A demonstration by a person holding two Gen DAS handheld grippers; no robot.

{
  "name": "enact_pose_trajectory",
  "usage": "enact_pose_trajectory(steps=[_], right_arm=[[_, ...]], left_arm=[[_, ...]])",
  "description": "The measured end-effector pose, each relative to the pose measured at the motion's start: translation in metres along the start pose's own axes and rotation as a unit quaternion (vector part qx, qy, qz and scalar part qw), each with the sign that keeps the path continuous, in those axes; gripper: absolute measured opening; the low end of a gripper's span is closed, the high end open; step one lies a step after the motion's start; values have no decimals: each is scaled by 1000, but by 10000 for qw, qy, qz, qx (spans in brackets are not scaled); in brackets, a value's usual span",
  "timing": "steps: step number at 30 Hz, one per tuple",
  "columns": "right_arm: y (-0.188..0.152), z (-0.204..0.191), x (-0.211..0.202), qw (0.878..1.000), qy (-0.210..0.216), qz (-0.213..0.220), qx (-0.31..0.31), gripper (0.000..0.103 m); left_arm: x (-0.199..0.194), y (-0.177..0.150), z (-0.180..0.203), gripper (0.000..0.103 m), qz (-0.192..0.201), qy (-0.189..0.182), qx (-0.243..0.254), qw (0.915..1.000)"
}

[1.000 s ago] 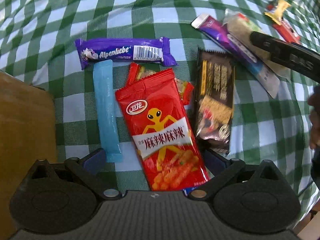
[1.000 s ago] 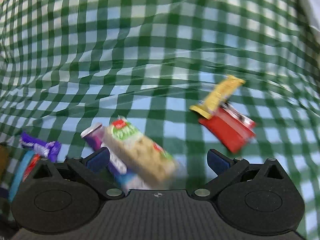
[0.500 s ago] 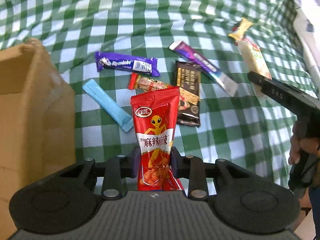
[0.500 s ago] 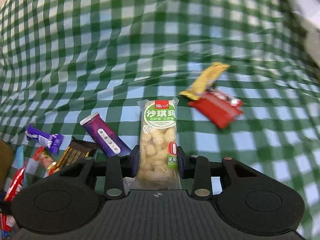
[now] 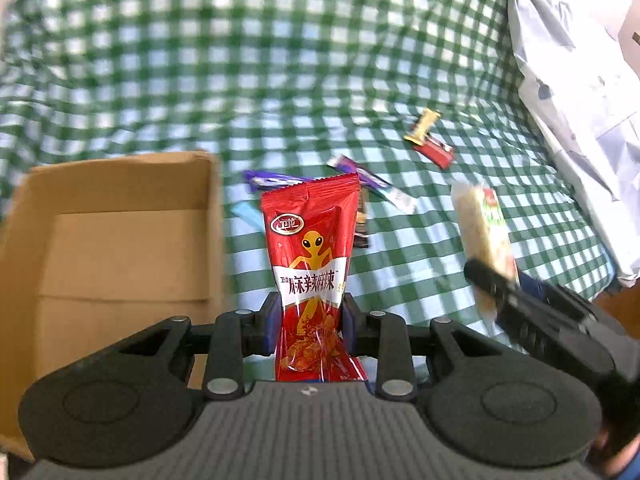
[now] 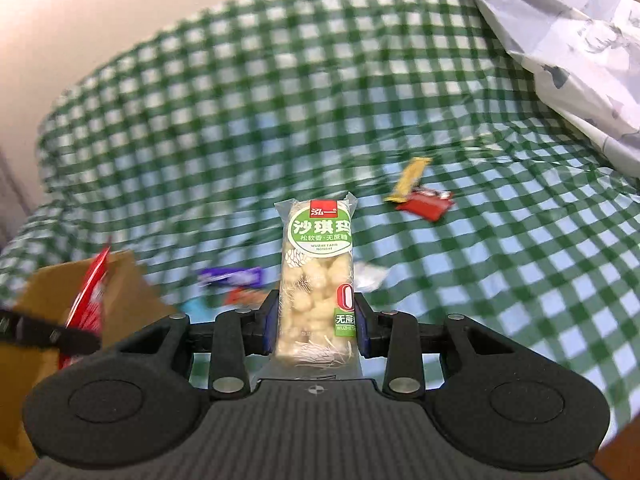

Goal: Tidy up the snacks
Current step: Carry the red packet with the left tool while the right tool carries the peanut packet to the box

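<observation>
My left gripper [image 5: 308, 322] is shut on a red snack packet with a yellow alien [image 5: 310, 252], held upright above the checked cloth. An open cardboard box [image 5: 116, 240] stands just to its left. My right gripper [image 6: 316, 328] is shut on a pale rice-crisp bar in a clear wrapper with a green label [image 6: 318, 276]. In the left wrist view that bar [image 5: 482, 236] and the right gripper [image 5: 496, 284] hang at the right. In the right wrist view the red packet [image 6: 90, 292] and the box [image 6: 116, 304] show at the left.
Loose snacks lie on the green checked cloth [image 5: 280, 80]: a purple bar [image 5: 272, 179], a purple and white stick [image 5: 380, 188], a light blue stick [image 5: 248, 213], a dark packet [image 5: 362, 220], a yellow bar [image 5: 422, 124] and a red wrapper [image 5: 436, 152]. A pale printed sheet [image 5: 580, 100] covers the right side.
Both grippers closed on their snacks, the left on the red packet and the right on the rice-crisp bar, and lifted them off the cloth. The box has come into fuller view at the left.
</observation>
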State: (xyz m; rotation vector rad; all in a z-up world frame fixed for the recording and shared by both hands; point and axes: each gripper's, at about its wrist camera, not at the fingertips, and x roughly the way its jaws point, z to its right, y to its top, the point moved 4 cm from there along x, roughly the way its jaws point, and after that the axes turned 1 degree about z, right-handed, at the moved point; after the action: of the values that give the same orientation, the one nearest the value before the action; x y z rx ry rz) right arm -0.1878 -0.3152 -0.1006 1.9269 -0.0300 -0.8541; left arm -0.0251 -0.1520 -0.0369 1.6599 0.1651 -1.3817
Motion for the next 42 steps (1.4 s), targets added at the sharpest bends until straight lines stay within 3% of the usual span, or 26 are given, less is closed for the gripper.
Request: enact_pose_trajectory(steps=[5,11,17,27,42], right_arm=[[-11,-59,-39,9969,711,-4,-347,38],[-61,-161,-104,9848,1491,-164,-880,38],[-94,-218,-141,9753,1683,-262,-1408,38],[-107,-248,-179,9718,1460,-33,-1853,38],[-109,-258,-192,9676,1408,35,-2095,38]], left_arm=[[-59,-44,-37,34,103,436,-170,9989],[-114,-104,-100,34,144,847,-668,9941],[-150,-146,-137,34,324,935,-991,9901],[-185,-174,-139,34,705,773,-1035,9891],[-193,-179,-137,34,873,746,-1052,9878]])
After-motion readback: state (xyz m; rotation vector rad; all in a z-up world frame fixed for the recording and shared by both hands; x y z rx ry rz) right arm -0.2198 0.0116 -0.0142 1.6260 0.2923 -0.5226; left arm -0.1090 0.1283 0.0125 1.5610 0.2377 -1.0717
